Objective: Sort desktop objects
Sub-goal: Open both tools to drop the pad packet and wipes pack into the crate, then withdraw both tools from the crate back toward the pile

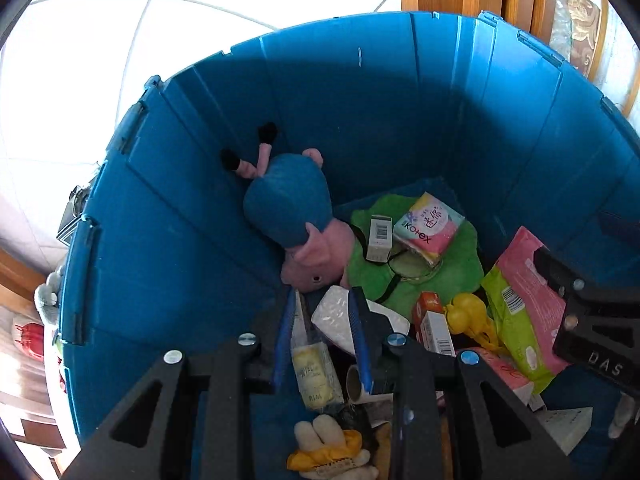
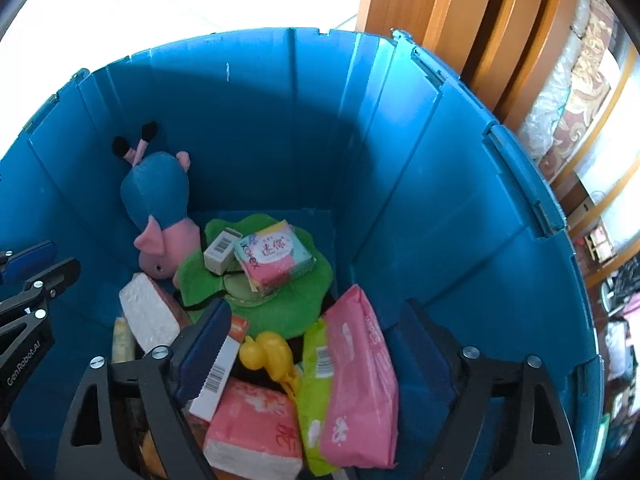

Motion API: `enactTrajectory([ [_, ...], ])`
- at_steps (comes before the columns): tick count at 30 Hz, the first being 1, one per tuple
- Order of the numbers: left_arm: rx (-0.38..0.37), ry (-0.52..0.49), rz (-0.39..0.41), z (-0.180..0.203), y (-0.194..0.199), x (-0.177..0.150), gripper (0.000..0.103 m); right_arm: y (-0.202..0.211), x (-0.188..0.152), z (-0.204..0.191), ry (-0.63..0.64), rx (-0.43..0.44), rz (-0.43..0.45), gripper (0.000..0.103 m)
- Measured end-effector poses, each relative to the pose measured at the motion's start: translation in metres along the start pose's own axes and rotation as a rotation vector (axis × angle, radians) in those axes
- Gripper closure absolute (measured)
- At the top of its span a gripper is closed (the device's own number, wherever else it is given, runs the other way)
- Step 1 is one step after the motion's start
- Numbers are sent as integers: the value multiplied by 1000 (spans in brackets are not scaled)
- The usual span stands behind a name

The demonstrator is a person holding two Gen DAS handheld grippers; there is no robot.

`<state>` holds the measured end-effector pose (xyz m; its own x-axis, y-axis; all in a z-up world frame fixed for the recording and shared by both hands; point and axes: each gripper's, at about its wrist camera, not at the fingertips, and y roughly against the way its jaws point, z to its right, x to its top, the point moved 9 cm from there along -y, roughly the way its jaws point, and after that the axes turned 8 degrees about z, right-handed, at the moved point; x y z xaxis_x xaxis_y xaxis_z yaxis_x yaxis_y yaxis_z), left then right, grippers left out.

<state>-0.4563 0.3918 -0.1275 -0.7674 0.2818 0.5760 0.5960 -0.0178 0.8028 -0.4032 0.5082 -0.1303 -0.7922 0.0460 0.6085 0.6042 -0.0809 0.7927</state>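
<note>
Both grippers reach down into a deep blue bin point(image 1: 360, 100) point(image 2: 260, 120). My left gripper point(image 1: 324, 296) is slightly open over a small yellow packet point(image 1: 316, 368) and a white tissue pack point(image 1: 340, 312), gripping neither. My right gripper point(image 2: 316, 308) stands wide open. A pink wipes pack point(image 2: 360, 372) lies loose between its fingers. Beside it are a yellow duck toy point(image 2: 264, 354) and an orange-white box point(image 2: 224, 364). A pig plush point(image 1: 292, 208) in a blue dress leans on the far wall. A Kotex pack point(image 2: 276, 260) rests on a green cloth point(image 2: 304, 292).
A small white box point(image 2: 222, 250), a pink tissue pack point(image 2: 252, 428) and a yellow-and-white plush point(image 1: 328, 444) also lie in the bin. Wooden furniture point(image 2: 440, 20) stands behind it, and white floor tiles point(image 1: 80, 60) lie to the left. The right gripper point(image 1: 592, 312) shows at the left view's edge.
</note>
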Motion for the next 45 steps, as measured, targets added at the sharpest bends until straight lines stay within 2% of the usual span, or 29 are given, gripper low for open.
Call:
enactTrajectory([
  [1, -2, -1, -3, 1, 0, 0, 77, -2, -1, 0, 4, 1, -9, 3],
  [7, -10, 1, -10, 2, 0, 1, 77, -7, -6, -6, 33, 0, -32, 2],
  [13, -31, 24, 26, 2, 10, 5, 77, 9, 5, -9, 0, 46, 28, 0],
  [19, -65, 67, 142, -3, 45, 18, 77, 32, 21, -11, -18, 68, 107, 0],
  [22, -90, 100, 196, -14, 71, 24, 77, 49, 29, -14, -55, 125, 149, 0],
  [26, -76, 107, 273, -33, 112, 26, 77, 82, 35, -25, -83, 217, 216, 0],
  [32, -52, 114, 411, -69, 180, 16, 76, 148, 40, -56, -12, 216, 343, 0],
  [34, -62, 133, 449, -83, 198, 7, 67, 172, 40, -69, 5, 229, 391, 0],
  [36, -65, 162, 496, -99, 217, -3, 36, 197, 36, -85, 25, 253, 443, 0],
  [37, -57, 177, 528, -108, 227, -8, 29, 208, 34, -94, 33, 269, 464, 0],
  [38, -47, 185, 557, -117, 235, -14, 26, 219, 30, -105, 44, 286, 483, 0],
  [45, -26, 265, 672, -186, 276, -65, 26, 274, 3, -162, 76, 296, 619, 0],
])
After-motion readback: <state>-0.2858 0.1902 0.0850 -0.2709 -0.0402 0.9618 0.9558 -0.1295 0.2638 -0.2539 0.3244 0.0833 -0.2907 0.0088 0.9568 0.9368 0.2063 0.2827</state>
